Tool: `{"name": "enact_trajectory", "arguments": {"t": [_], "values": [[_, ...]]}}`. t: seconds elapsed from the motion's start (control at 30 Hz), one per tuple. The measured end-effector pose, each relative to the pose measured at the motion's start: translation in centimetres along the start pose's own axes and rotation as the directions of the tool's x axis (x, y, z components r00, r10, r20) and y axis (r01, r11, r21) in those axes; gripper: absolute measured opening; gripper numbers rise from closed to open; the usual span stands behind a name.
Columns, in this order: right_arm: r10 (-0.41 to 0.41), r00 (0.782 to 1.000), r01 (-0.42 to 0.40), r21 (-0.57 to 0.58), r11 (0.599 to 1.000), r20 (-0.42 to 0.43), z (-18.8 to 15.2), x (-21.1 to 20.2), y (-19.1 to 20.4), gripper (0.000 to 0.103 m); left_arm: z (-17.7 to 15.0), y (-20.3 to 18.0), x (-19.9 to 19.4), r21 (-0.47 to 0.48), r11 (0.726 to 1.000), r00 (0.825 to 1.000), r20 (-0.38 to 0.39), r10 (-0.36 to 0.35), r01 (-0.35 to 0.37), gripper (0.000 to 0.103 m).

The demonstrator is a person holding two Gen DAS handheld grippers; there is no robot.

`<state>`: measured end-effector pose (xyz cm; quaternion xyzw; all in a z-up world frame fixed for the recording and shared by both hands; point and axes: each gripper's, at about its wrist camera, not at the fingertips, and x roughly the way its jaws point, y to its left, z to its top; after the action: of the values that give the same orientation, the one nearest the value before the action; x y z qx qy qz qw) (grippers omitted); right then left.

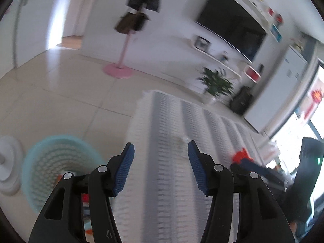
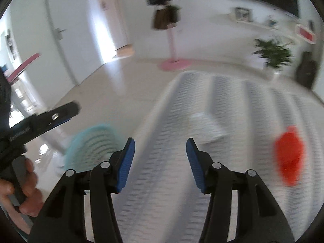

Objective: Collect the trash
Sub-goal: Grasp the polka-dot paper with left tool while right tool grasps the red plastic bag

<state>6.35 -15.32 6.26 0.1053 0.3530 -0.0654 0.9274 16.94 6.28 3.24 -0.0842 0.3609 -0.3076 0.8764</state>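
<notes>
A teal mesh waste basket (image 1: 54,162) stands on the tiled floor left of the striped rug (image 1: 172,131); it also shows in the right wrist view (image 2: 93,143). A red piece of trash (image 2: 289,154) lies on the rug (image 2: 232,121) at the right, and a white crumpled piece (image 2: 208,125) lies ahead. In the left wrist view the red piece (image 1: 240,155) is partly behind the other gripper. My left gripper (image 1: 161,151) is open and empty above the rug's edge. My right gripper (image 2: 160,147) is open and empty, left of the red piece. Both views are blurred.
A pink coat stand (image 1: 118,70) stands on the floor ahead. A potted plant (image 1: 214,85) and a dark bag (image 1: 242,100) sit by the TV wall. A white fan base (image 1: 8,166) is left of the basket.
</notes>
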Motion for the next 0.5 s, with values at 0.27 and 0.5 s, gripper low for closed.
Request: {"name": "enact_trajectory", "arguments": {"t": [0.27,0.5], "values": [[-0.288,0.957,0.284,0.11,0.952,0.024,-1.4,-1.0,-14.2,0.049,-1.0,-6.2,9.2,0.055,0.997,0.99,-0.126,-0.055,0.062,0.056],[-0.32,0.947,0.316,0.224,0.922,-0.019,-5.1,2.2,-21.8,0.054,-2.6,-9.1,18.7,0.112,0.993,0.973,-0.222,0.06,-0.036,0.071]]}}
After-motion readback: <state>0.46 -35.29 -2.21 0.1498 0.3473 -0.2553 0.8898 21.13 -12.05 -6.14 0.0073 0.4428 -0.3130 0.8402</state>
